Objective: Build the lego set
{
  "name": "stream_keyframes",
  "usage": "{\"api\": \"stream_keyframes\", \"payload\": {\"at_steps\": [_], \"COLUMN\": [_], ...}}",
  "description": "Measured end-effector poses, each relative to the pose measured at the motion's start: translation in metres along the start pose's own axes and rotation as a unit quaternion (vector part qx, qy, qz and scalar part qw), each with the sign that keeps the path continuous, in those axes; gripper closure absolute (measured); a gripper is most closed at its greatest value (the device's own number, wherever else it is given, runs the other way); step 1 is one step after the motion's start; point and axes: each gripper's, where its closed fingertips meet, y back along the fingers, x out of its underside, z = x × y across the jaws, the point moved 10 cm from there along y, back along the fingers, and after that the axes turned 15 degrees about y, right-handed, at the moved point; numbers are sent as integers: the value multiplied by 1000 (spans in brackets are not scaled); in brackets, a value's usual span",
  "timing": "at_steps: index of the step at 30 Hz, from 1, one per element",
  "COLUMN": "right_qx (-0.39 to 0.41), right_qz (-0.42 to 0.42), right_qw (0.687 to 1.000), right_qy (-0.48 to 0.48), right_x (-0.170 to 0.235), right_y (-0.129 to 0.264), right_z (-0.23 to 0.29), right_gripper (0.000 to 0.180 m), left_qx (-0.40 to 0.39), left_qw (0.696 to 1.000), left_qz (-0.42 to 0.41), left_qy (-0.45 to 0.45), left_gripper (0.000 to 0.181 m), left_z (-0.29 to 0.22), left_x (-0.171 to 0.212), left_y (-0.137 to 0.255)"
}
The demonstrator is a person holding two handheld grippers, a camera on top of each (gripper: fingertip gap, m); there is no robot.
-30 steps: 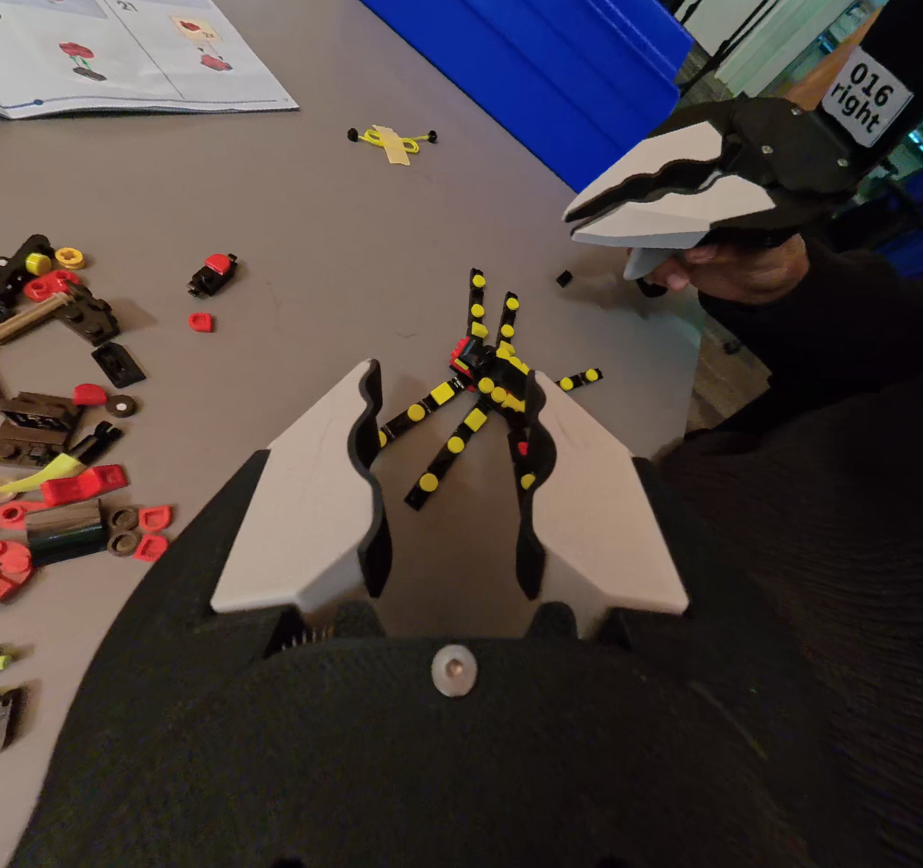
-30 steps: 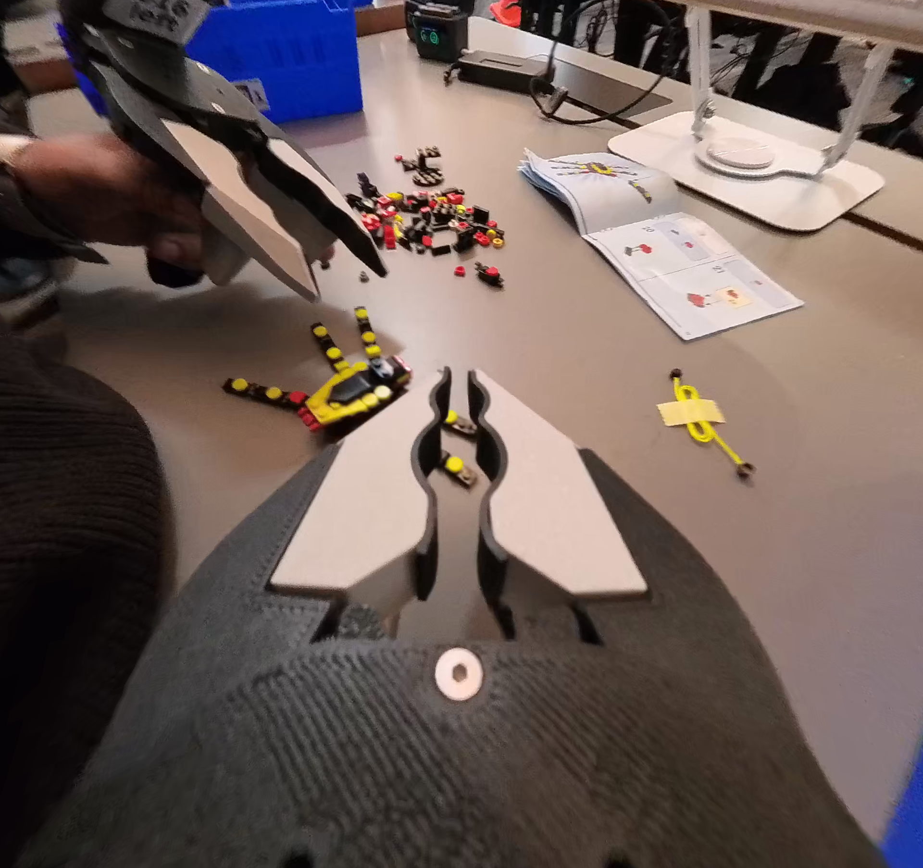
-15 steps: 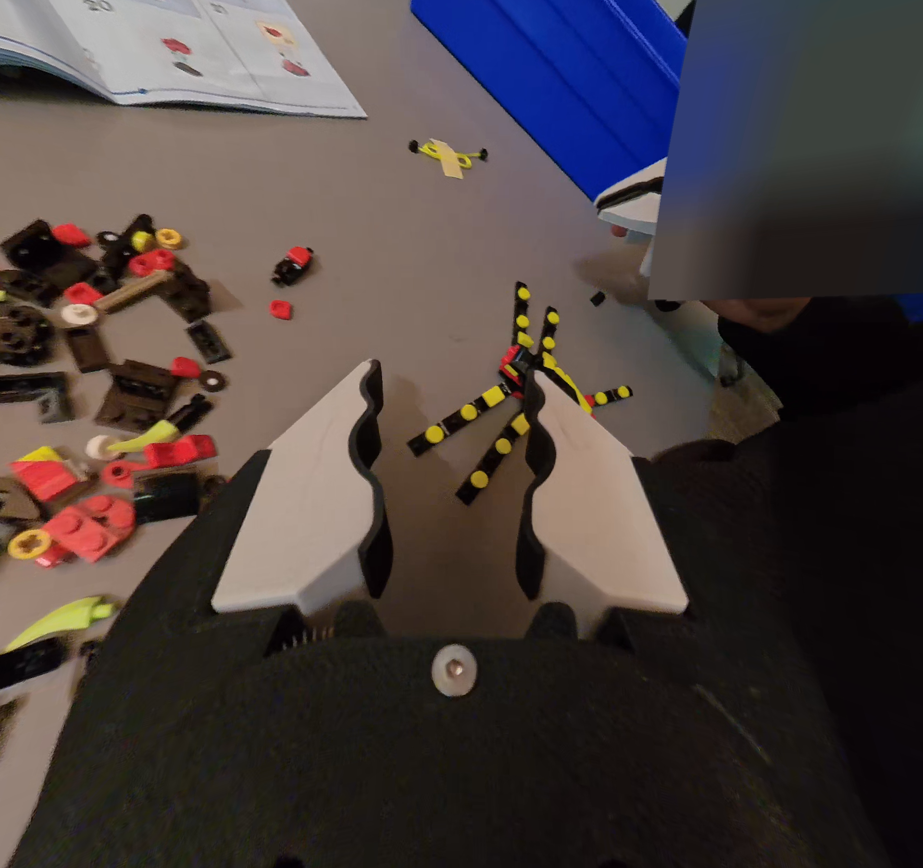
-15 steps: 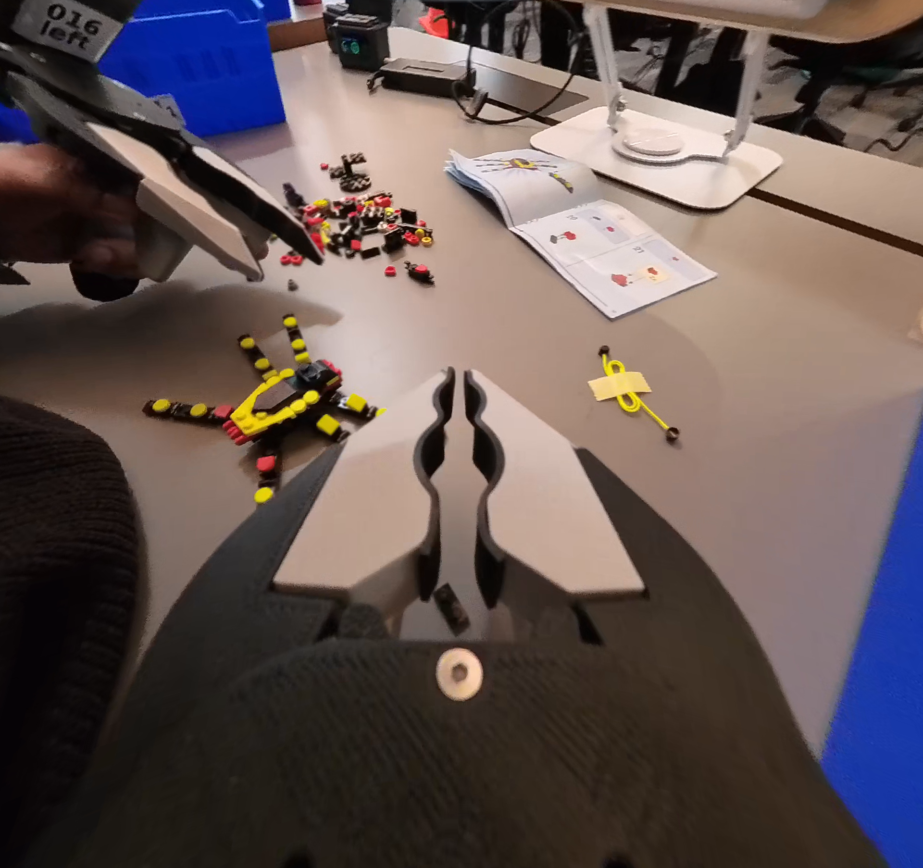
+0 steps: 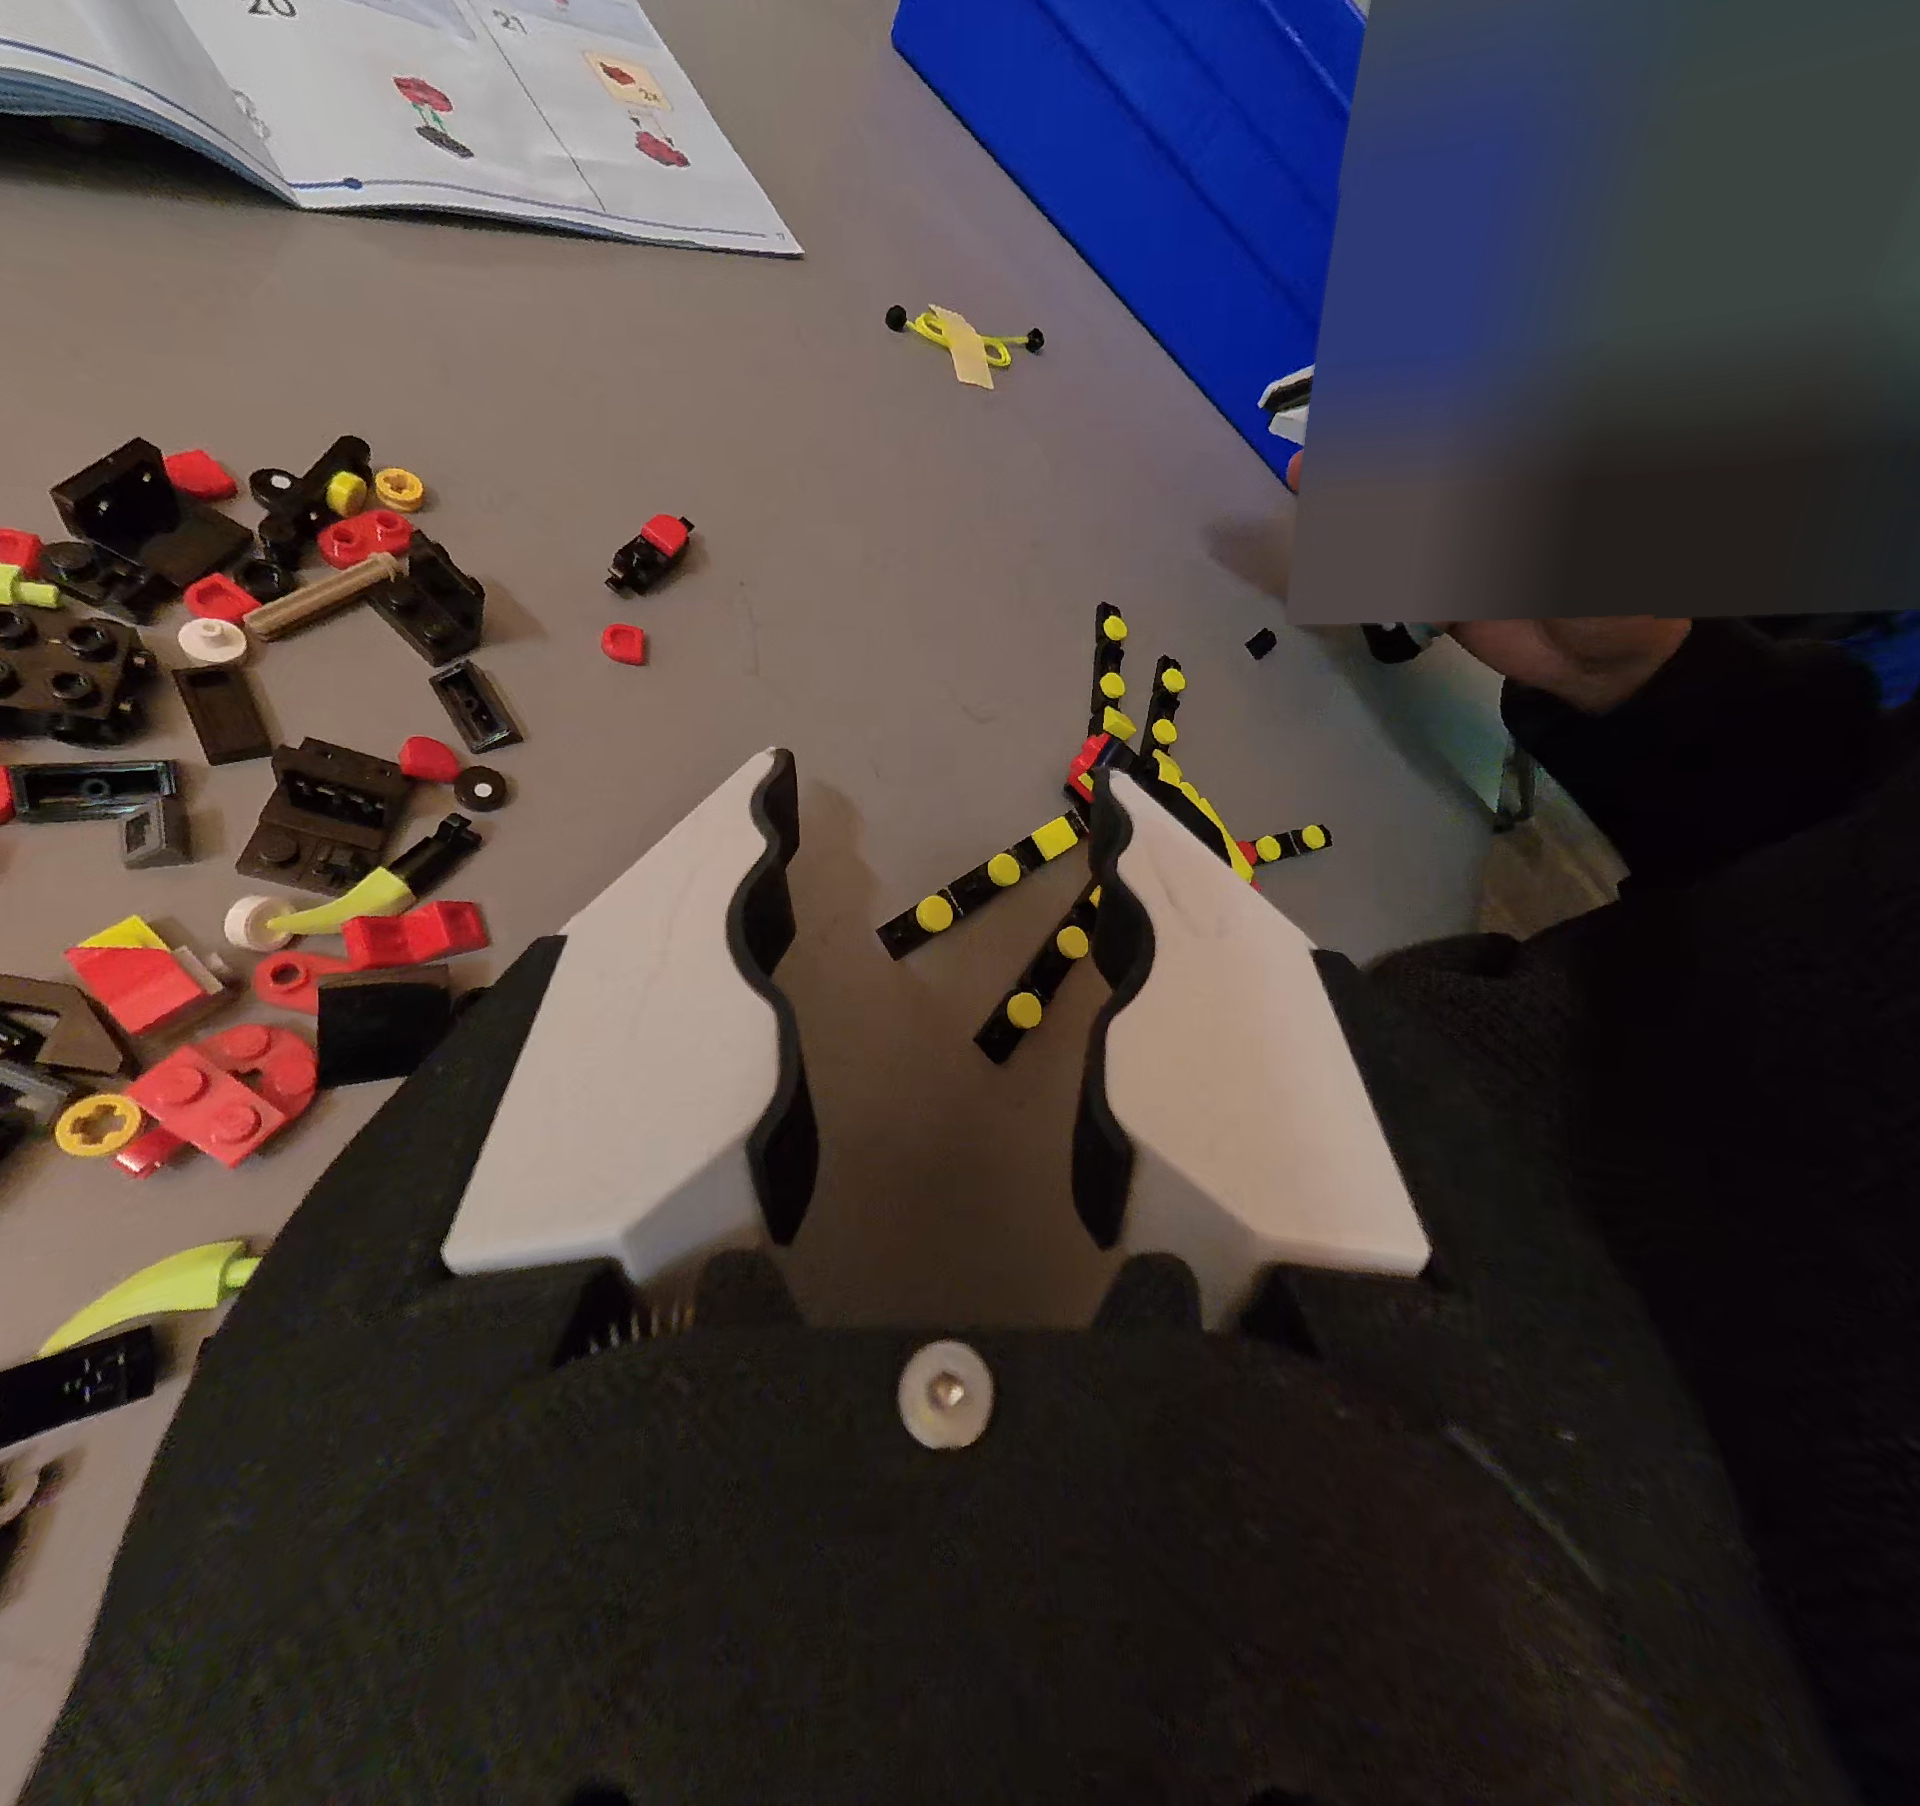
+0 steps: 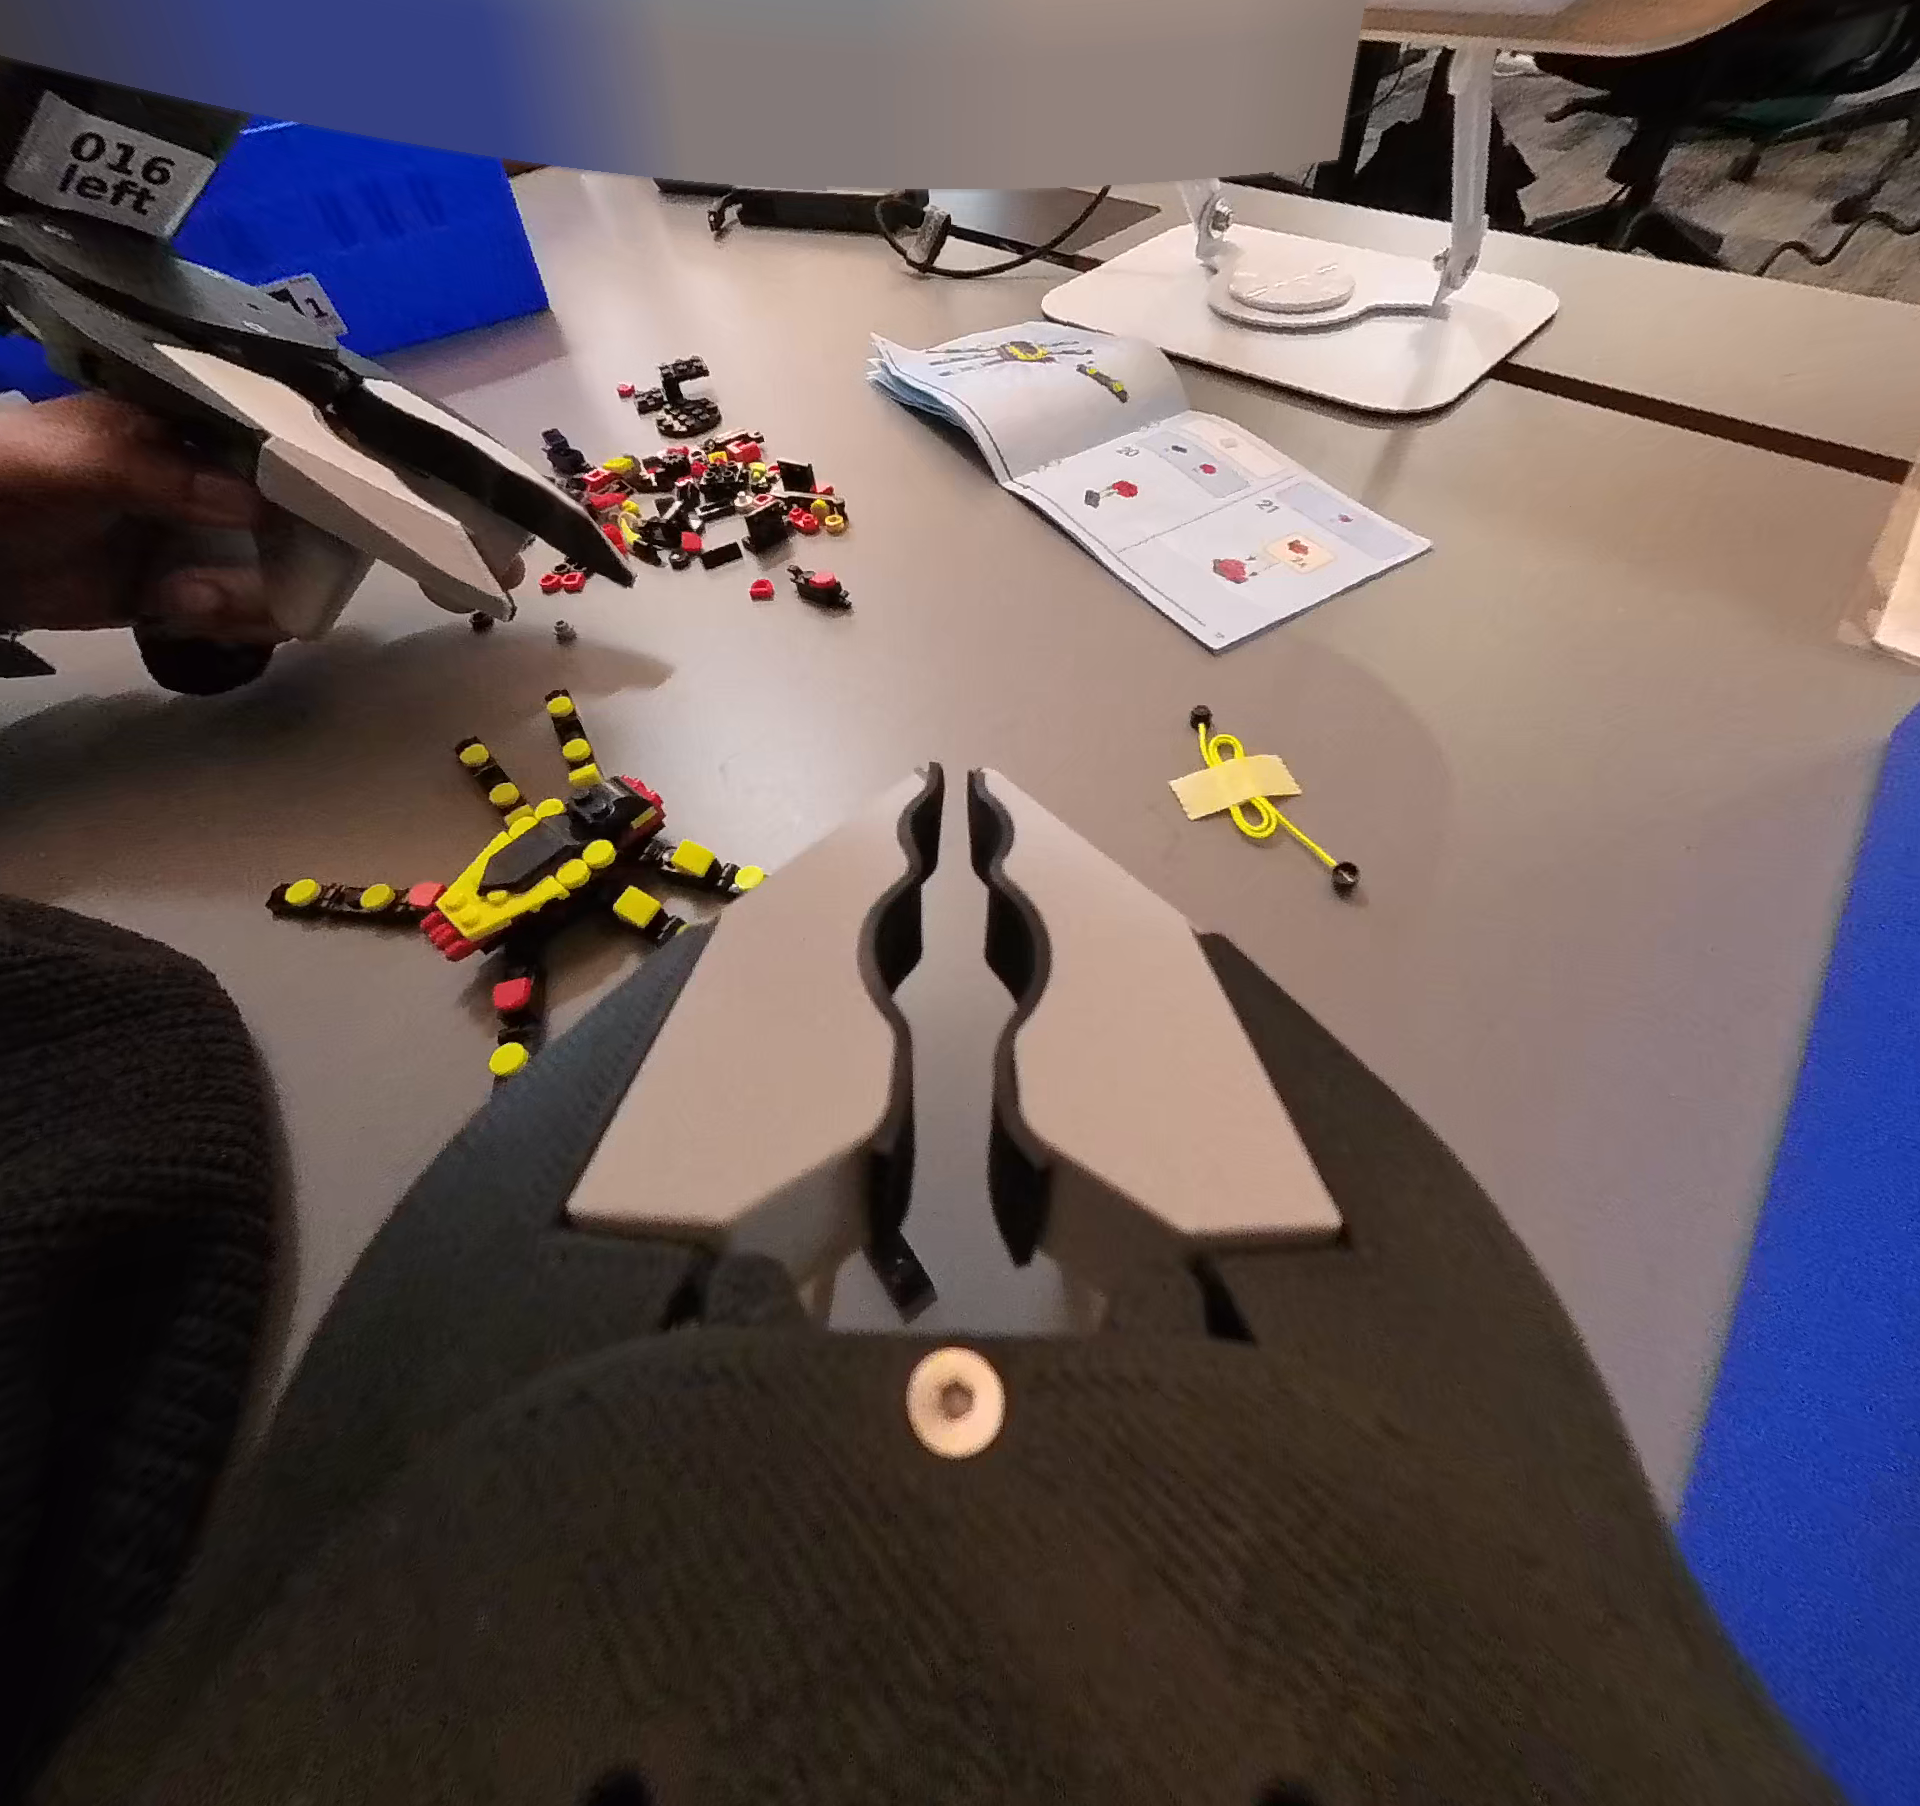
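A spider-like Lego model [image 6: 551,873], black with yellow studs and red bits, lies on the grey table [image 6: 1039,676]. It also shows in the left wrist view [image 5: 997,873], partly behind my right-hand finger. My left gripper [image 5: 940,780] is open and empty, above the table between the model and the pile of loose pieces [image 5: 260,769]. From the right wrist view, it [image 6: 566,590] hovers over the pile's near edge. My right gripper [image 6: 956,780] is shut with a thin gap and nothing between its tips, just right of the model. A small black piece [image 6: 899,1273] shows at the base of its jaws.
An open instruction booklet [image 5: 416,94] lies beyond the pile. A yellow string with tape [image 6: 1247,790] lies to the right. A blue bin [image 5: 1122,125] stands at the back. A white stand base [image 6: 1309,312] is at the far side. A tiny black piece [image 5: 1260,642] lies near the model. The left gripper's tips are roughly 15 cm from the right gripper's. My right gripper's tips are some 10 cm from the small black piece [image 6: 899,1273]. My left wrist view [image 5: 1255,644] looks at it from another angle.
My left gripper has shifted left toward the loose pieces, still open. My right gripper has drawn back from over the model's legs and to its right, still shut.
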Motion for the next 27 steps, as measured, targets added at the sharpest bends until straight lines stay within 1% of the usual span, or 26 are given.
{"api": "stream_keyframes", "payload": {"at_steps": [6, 10, 13, 15, 16, 18, 20, 21, 24, 27], "right_qx": [2, 15, 18, 16, 15, 13, 12, 12, 12, 11], "right_qz": [-2, -20, -26, -25, -25, -23, -21, -20, -18, -16], "right_qw": [1000, 1000, 999, 1000, 1000, 1000, 1000, 1000, 1000, 1000], "right_qy": [6, 9, 5, 2, 1, 0, 0, 0, 0, -1], "right_x": [-1, -4, -5, -4, -4, -4, -3, -3, -3, -2], "right_y": [1, 4, 6, 5, 5, 4, 4, 3, 3, 3], "right_z": [1, -1, -2, -2, -2, -2, -2, -2, -2, -2], "right_gripper": [178, 180, 180, 180, 180, 180, 180, 180, 180, 180], "left_qx": [-3, -14, -48, -52, -62, -110, -163, -179, -181, -215], "left_qw": [1000, 1000, 997, 994, 992, 986, 979, 977, 980, 974], "left_qz": [-4, -10, -42, -62, -72, -96, -105, -103, -79, -52], "left_qy": [-4, -12, -41, -70, -78, -85, -70, -56, -27, -49], "left_gripper": [127, 129, 134, 129, 129, 129, 134, 136, 146, 152], "left_z": [-1, 1, 6, 11, 15, 27, 41, 47, 55, 57], "left_x": [-1, -3, -13, -21, -24, -29, -30, -30, -28, -25], "left_y": [2, 5, 21, 42, 53, 73, 84, 86, 80, 75]}}
